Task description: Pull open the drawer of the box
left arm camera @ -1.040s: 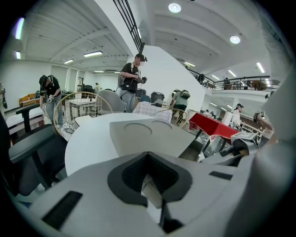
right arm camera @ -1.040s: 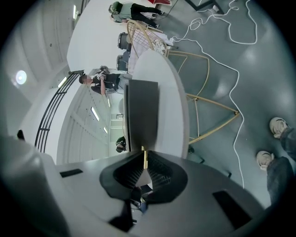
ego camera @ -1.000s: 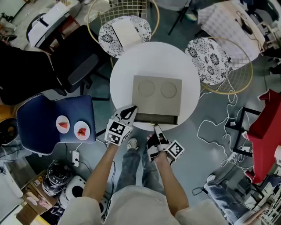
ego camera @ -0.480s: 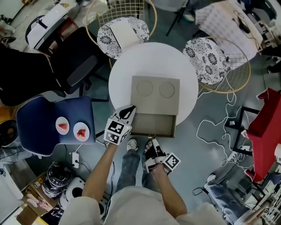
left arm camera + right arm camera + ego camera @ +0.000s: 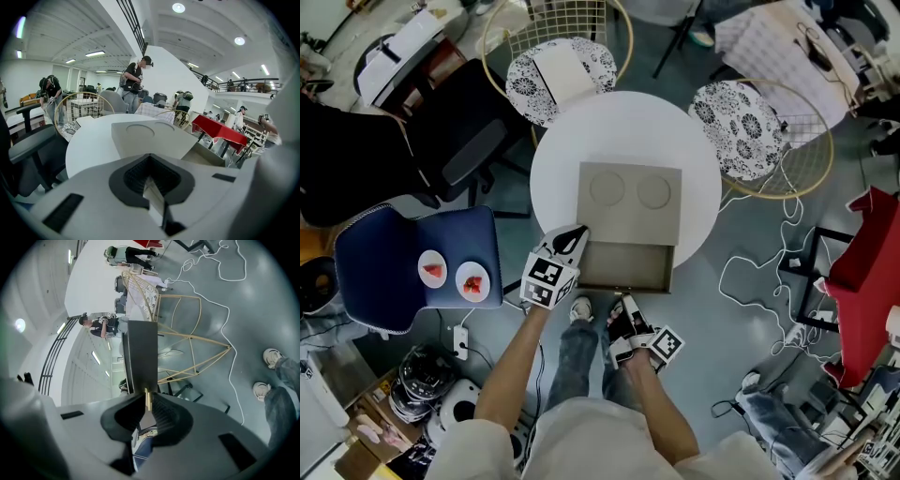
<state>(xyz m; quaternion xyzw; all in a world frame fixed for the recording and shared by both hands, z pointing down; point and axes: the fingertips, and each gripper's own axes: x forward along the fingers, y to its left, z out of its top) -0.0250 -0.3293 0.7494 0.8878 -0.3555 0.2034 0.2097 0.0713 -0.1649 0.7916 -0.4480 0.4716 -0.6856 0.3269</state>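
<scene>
The little gold handle (image 5: 148, 400) on the drawer (image 5: 626, 267) is mostly hidden. The right hand-held gripper (image 5: 623, 302) is shut tight on it, and only a thin strip pokes out between the jaws. From above you can hardly see the handle at all.

The left hand-held gripper (image 5: 573, 238) has its jaws pressed together with nothing in them. Its tip covers the near left corner of the box (image 5: 630, 192), so I cannot tell if it touches the box or just sits beside it.

The person is cut off at the bottom edge. Only the arms, the legs and a shoe (image 5: 581, 307) show.

The box sits in the middle of the round white counter (image 5: 572, 141) and has two round marks on its top. Its drawer stands open toward the person and sticks out past the counter's edge. Inside it I see only a plain grey bottom.

To the left, well apart from the counter, a blue chair (image 5: 394, 253) holds two small white plates (image 5: 433, 269). Each plate has something red on it, too small to name.
</scene>
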